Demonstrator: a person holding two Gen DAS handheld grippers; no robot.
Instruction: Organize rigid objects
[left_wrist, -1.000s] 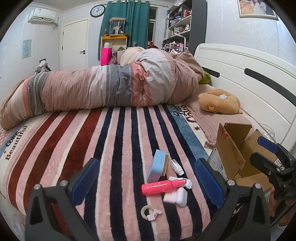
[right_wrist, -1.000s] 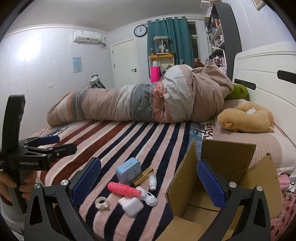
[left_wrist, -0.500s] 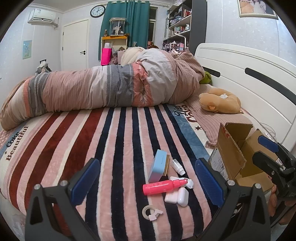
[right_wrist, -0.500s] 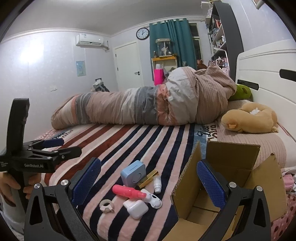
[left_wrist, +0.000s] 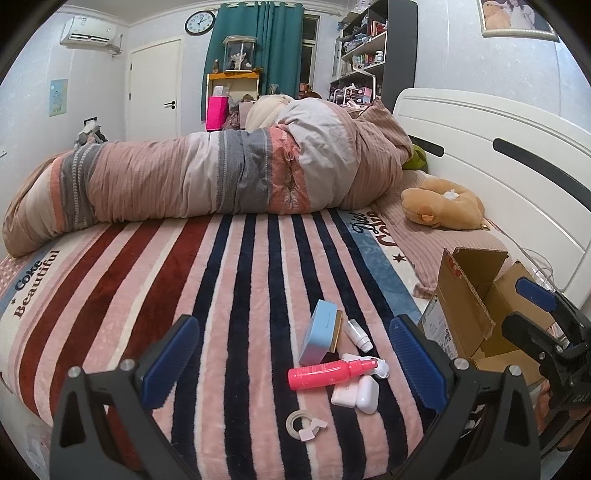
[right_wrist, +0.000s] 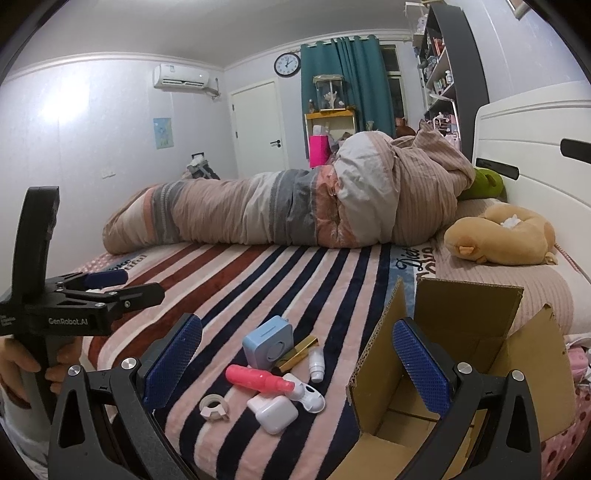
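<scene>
Both your tools gape wide, gripping nothing: left tool (left_wrist: 291, 354), right tool (right_wrist: 297, 356). The pink bottle (left_wrist: 325, 373) lies on the striped bed (left_wrist: 147, 280), partly hiding a white piece. Your right finger (right_wrist: 421, 362) covers part of the cardboard box (right_wrist: 469, 321) interior.

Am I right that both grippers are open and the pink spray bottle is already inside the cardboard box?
Not quite. Both grippers are open, but the pink spray bottle still lies on the striped blanket beside the cardboard box, not inside it. The left wrist view shows this.
</scene>
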